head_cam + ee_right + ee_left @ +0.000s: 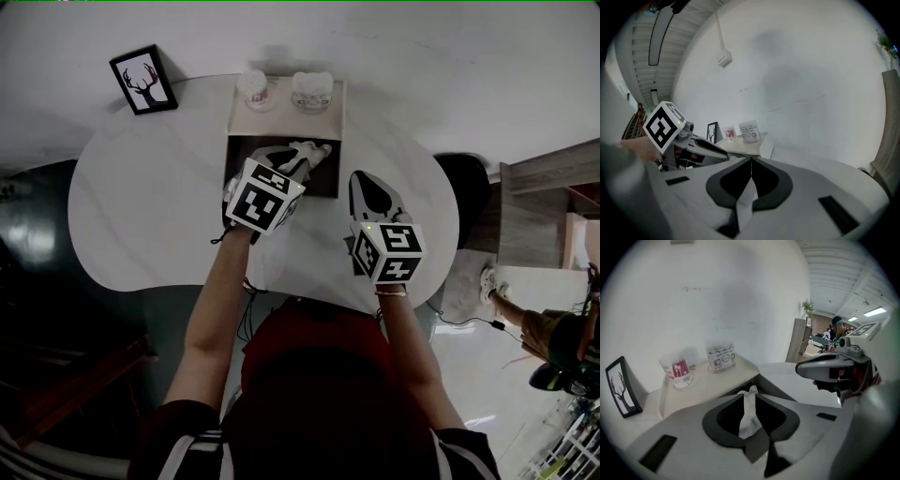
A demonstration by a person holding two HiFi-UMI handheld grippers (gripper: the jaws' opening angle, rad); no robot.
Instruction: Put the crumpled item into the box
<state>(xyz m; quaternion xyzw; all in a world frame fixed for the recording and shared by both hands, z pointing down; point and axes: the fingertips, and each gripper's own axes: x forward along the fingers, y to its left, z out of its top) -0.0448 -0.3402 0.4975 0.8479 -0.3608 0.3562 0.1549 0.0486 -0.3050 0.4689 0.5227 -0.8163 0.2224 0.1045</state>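
The crumpled item is a white wad of tissue, and my left gripper is shut on it. It hangs over the dark inside of the open box at the back of the white table. In the left gripper view the tissue stands pinched between the two jaws of the left gripper, with the box's wall just beyond. My right gripper hovers to the right of the box, shut, with nothing in it; its jaws meet tip to tip.
Two small lidded containers stand on the pale flap behind the box. A framed deer picture leans at the table's back left. The round table ends near my body. A person's leg shows at the right.
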